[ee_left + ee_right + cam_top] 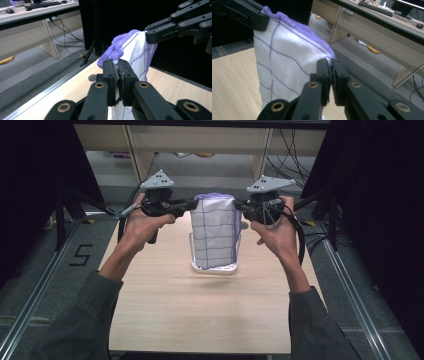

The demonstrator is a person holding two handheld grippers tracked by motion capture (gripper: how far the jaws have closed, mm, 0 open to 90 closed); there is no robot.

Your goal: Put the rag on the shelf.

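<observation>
While the soft white cloth (215, 232), crossed by thin purple grid lines and hemmed in fuzzy purple stitching, hangs in a loose rectangle, its 2 top corners are pinched in black jaws. The left gripper (192, 205) is clamped on one corner, the right gripper (239, 207) on the other, so the fabric stretches between them and drapes below. The cloth's lower end sits inside a clear plastic container (216, 267) on the pale wooden table (200, 315).
</observation>
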